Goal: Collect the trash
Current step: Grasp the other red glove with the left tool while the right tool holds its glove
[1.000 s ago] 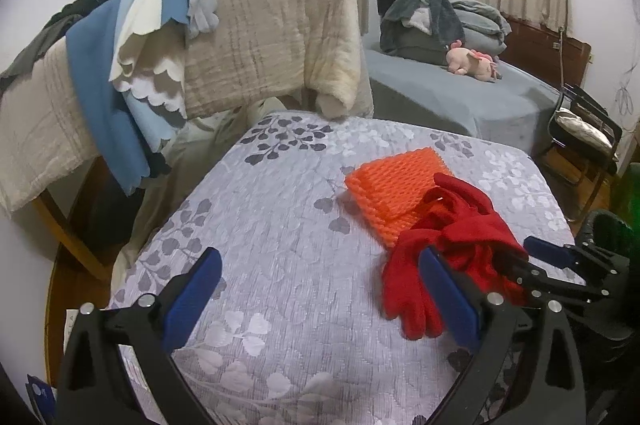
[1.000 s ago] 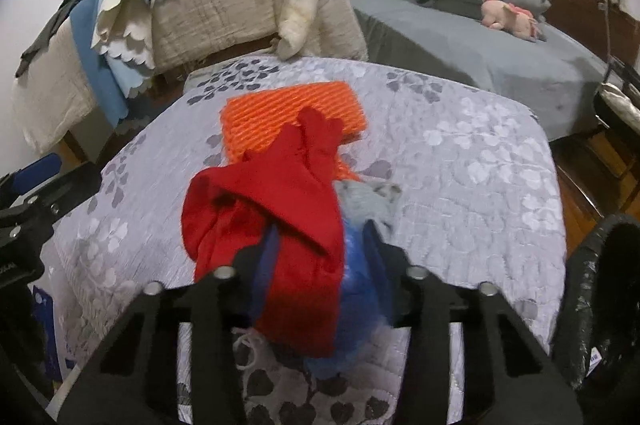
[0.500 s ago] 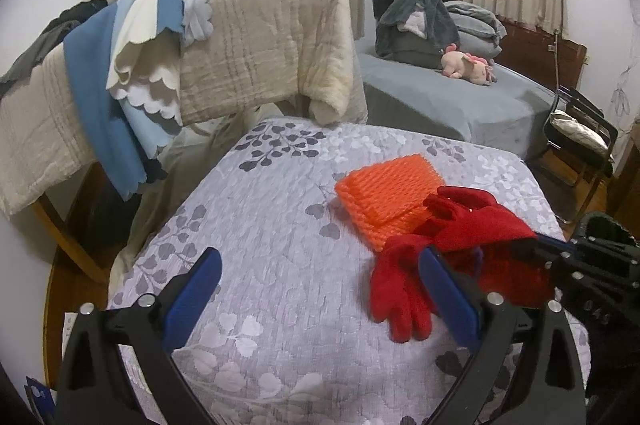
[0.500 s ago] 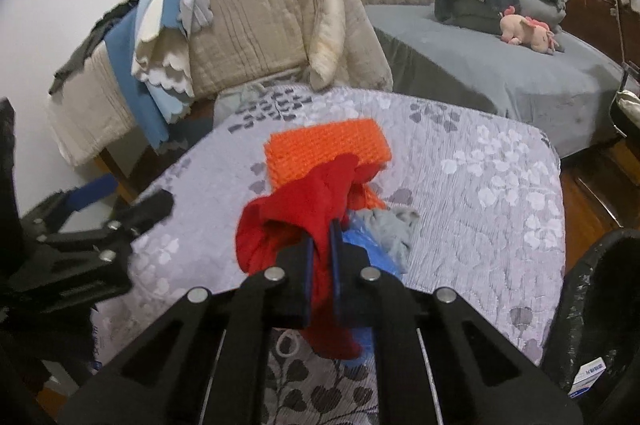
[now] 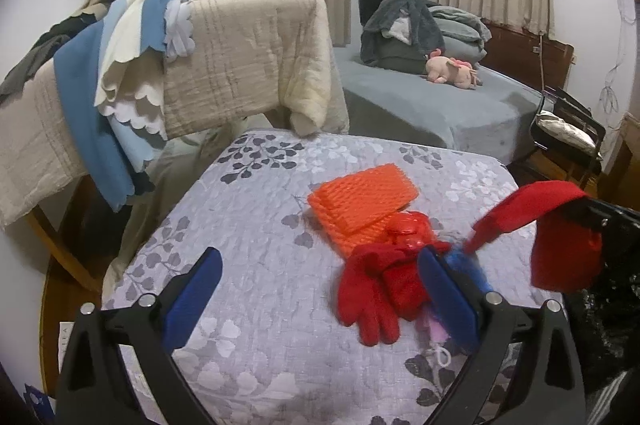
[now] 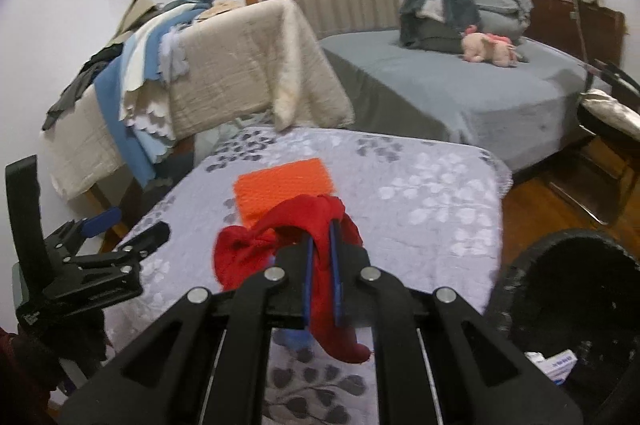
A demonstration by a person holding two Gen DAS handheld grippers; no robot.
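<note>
At nine o'clock in your right wrist view, your left tool [image 6: 120,229] is hanging over the bench [image 6: 420,193] edge with its blue pads spread wide and nothing between them. In its own view the same tool [image 5: 320,289] is pointing down at the leaf-print cover, jaws apart.

Toward the middle, the orange mesh [image 5: 362,203] is lying flat on the bench at about twelve o'clock from that tool. Just at its five o'clock corner, a red glove [image 5: 376,289] is lying on the cover, touching the mesh, with a blue scrap [image 5: 466,261] just beside it at three o'clock; what that scrap is, you cannot tell.

Further right, your right tool [image 6: 320,273] is pinching a second red glove [image 6: 280,241], pads pressed together on the cloth. The glove is draping over the fingers and hanging clear of the bench. In the left view that glove [image 5: 560,249] is showing at three o'clock, lifted above the cover.

At four o'clock in the right view, the black bin [image 6: 568,305] is standing open beside the bench, with a small box [image 6: 558,365] lying inside.
</note>
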